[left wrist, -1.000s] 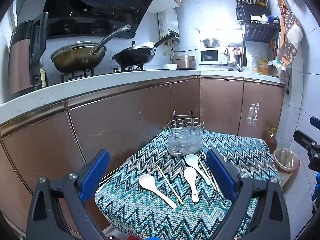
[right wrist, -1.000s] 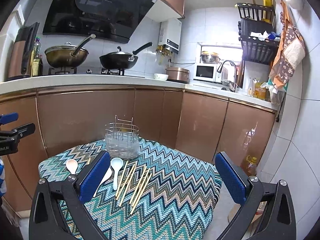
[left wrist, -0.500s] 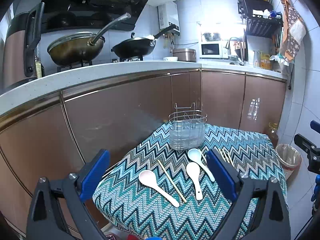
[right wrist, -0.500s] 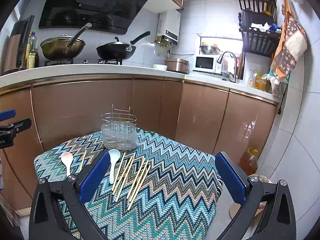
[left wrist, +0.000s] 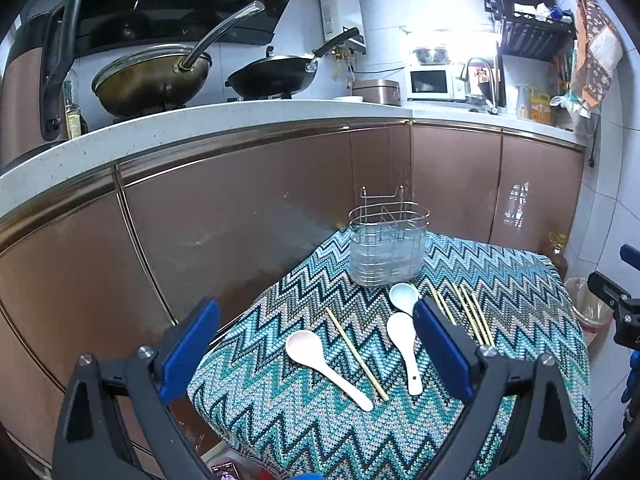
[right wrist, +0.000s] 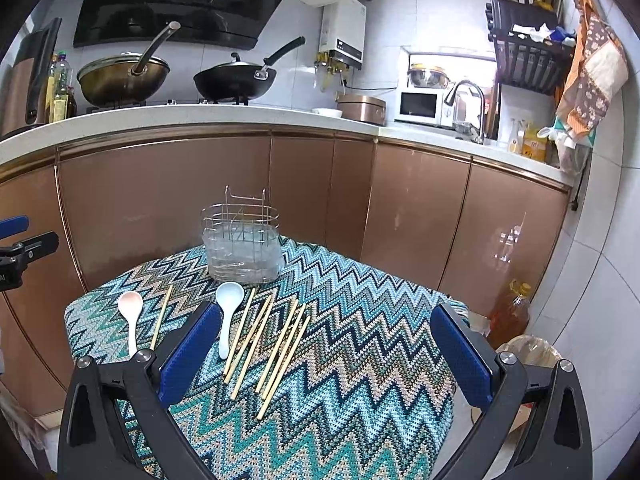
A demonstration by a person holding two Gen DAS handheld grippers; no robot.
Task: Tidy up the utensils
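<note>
We face a small surface (right wrist: 360,420) draped in a teal zigzag cloth, standing before the brown kitchen cabinets (right wrist: 160,208). At its far edge stands the wire utensil holder (right wrist: 242,250) with a clear liner, upright and, as far as we can tell through the mesh, holding nothing yet. The left gripper (left wrist: 316,350) and the right gripper (right wrist: 326,354) both hover short of the cloth, each with its fingers spread wide apart and nothing between them.

The utensils all lie flat on the cloth, in front of the holder. Nearest it is the pale blue spoon (right wrist: 228,316), bowl toward the holder. Beside that is the loose fan of chopsticks (right wrist: 266,346), several overlapping. Farther left lie the pink spoon (left wrist: 324,364), a single chopstick (left wrist: 356,354) next to it, and the white spoon (left wrist: 406,346).

We judge the job not yet begun, with the first pick ahead. To do it well, we would take one piece at a time, close across a spoon's handle rather than its bowl, lift it clear, turn it upright and lower it handle-down into the holder without nudging the light wire frame. The chopsticks would go better separated first.

Writing shows on the range hood (right wrist: 180,0), too blurred to read.
</note>
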